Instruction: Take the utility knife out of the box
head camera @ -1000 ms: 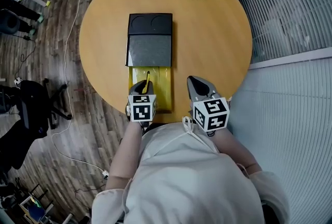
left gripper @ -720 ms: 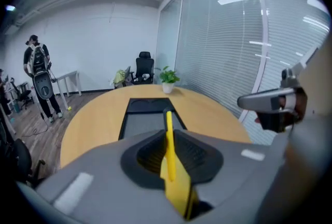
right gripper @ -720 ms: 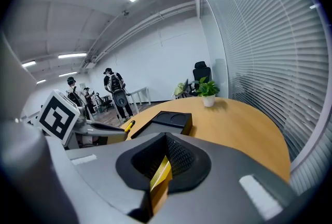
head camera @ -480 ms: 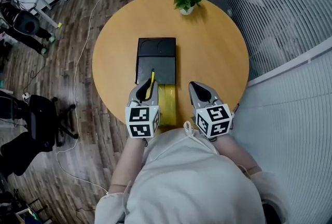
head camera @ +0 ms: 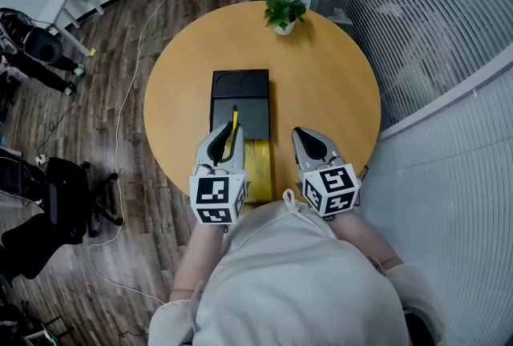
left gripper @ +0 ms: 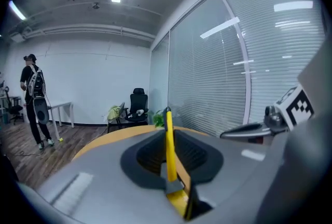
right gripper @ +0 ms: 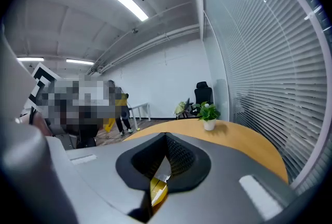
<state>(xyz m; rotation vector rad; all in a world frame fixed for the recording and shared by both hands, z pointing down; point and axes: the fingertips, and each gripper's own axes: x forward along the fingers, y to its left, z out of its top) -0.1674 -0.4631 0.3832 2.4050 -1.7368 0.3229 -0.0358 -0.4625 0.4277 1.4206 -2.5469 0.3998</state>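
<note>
My left gripper [head camera: 226, 130] is shut on a yellow utility knife [head camera: 234, 125] and holds it up above the box. The knife's slim yellow body [left gripper: 168, 137] sticks out forward between the jaws of the left gripper [left gripper: 169, 166]. The box lies below on the round table [head camera: 329, 96]: a black lid part [head camera: 240, 88] farther away and a yellow tray [head camera: 261, 164] nearer me. My right gripper [head camera: 304, 136] hovers to the right of the tray with its jaws together and nothing held. Only a yellow sliver shows through the closed jaws of the right gripper [right gripper: 165, 155].
A potted plant [head camera: 281, 10] stands at the table's far edge. Window blinds [head camera: 433, 24] run along the right. An office chair [head camera: 68, 192] and cables sit on the wooden floor at the left. A person [left gripper: 33, 98] stands far off in the room.
Both grippers have risen toward the head camera. The left one has lifted the knife from the yellow tray to above the box; the right stays shut beside it.
</note>
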